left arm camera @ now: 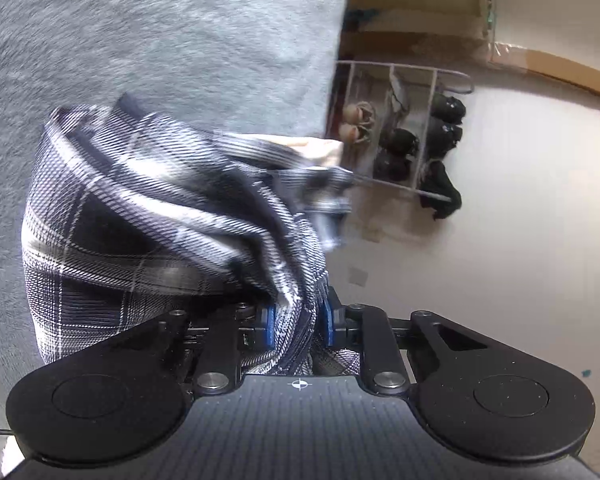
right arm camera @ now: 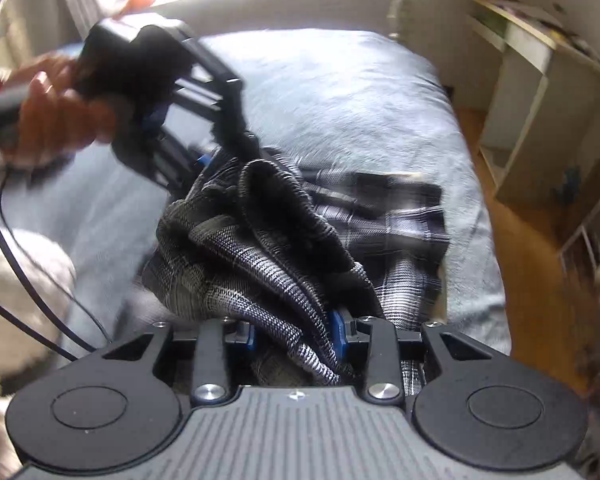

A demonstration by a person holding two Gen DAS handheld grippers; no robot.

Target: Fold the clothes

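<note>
A black-and-white plaid garment (left arm camera: 148, 216) hangs bunched over the grey bedspread (left arm camera: 140, 32). My left gripper (left arm camera: 298, 326) is shut on a fold of it, cloth pinched between the blue pads (left arm camera: 328, 320). In the right wrist view the same plaid garment (right arm camera: 268, 240) is gathered in thick folds, with its lower part spread flat on the pale blue-grey bed (right arm camera: 339, 92). My right gripper (right arm camera: 296, 336) is shut on a bundle of that cloth. The left gripper (right arm camera: 216, 160) shows at upper left, held by a person's hand (right arm camera: 56, 112), gripping the far end of the garment.
A metal shoe rack (left arm camera: 399, 136) with several shoes stands on the pale floor beyond the bed's edge. A wooden shelf unit (right arm camera: 539, 92) stands right of the bed on a wood floor. Black cables (right arm camera: 32, 292) trail at the left over white bedding.
</note>
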